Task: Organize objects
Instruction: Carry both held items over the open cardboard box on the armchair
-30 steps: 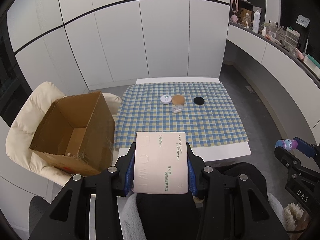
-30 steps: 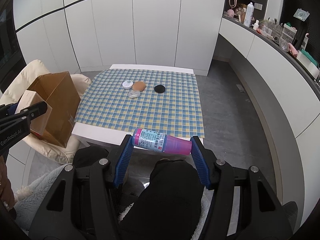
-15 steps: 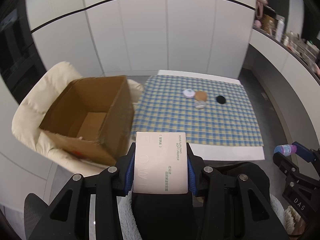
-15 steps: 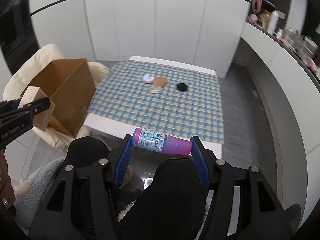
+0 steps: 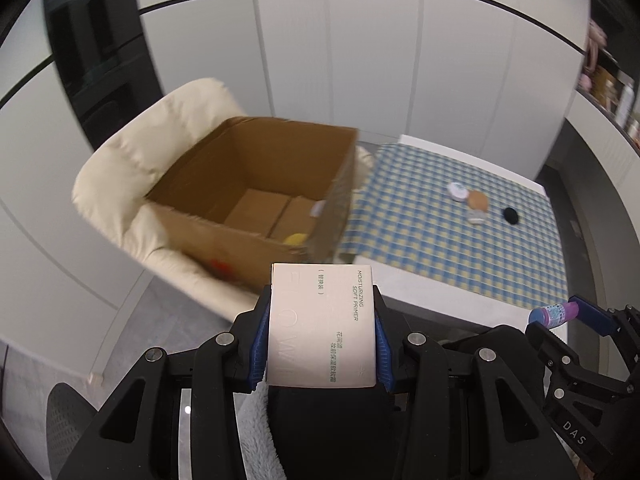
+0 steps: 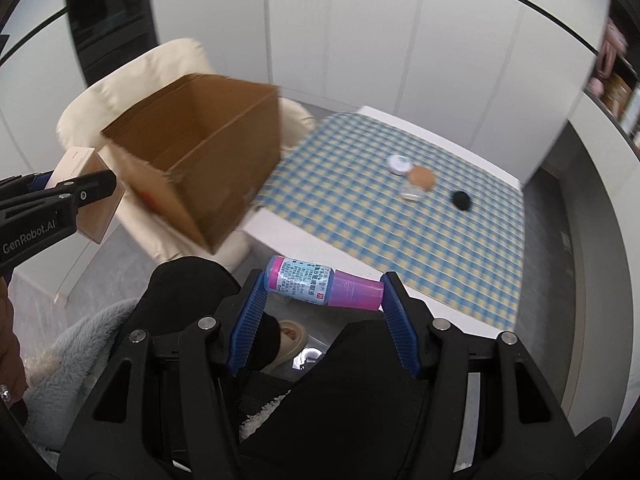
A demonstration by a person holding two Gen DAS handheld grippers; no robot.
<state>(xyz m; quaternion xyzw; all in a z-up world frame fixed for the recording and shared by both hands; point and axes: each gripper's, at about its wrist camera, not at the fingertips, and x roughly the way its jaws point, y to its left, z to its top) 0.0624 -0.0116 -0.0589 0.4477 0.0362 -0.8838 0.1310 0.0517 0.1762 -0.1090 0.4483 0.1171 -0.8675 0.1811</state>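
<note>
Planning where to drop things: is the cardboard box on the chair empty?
Not empty. The open cardboard box already holds a yellow item and something pale on its floor.

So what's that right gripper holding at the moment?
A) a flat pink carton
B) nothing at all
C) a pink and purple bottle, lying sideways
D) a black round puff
C: the right gripper is clamped end to end on a pink and purple bottle lying sideways between its blue pads.

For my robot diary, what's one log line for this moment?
left gripper: holds box | right gripper: holds bottle | carton: open
</note>
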